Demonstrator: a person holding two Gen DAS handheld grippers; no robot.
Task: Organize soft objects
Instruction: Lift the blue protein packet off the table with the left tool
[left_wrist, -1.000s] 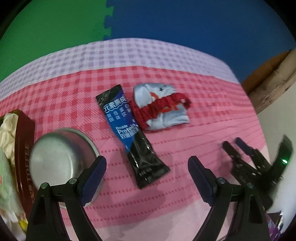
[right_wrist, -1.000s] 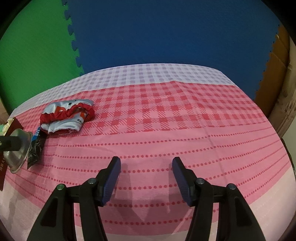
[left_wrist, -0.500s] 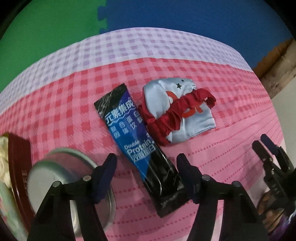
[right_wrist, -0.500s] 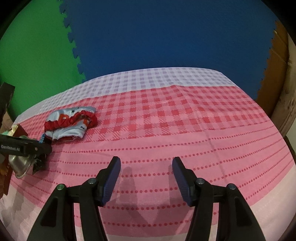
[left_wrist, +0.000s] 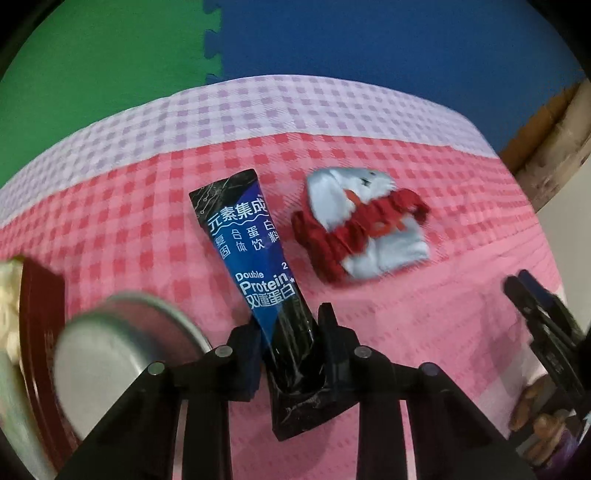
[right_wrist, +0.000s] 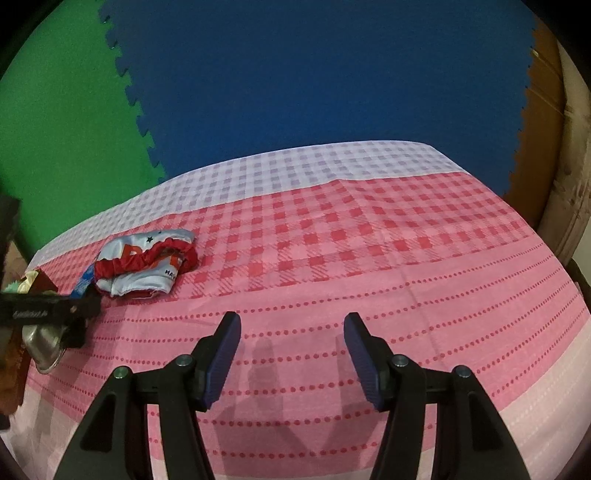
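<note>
- Left wrist view: the left hand-held gripper is closing its jaws on the black lower end of a blue-and-black protein sachet, and the pads look to be touching its sides.
- The sachet lies on the pink checked cloth of the desk, its printed end pointing away.
- Just right of it, apart, lies a folded silver garment with a red ruffled band.
- At the left a steel bowl, blurred, sits by a dark red box.
- Right wrist view: the right hand-held gripper hangs half open over bare cloth, nothing between its pads.
- The garment lies far left, the left hand-held gripper below it.
</note>
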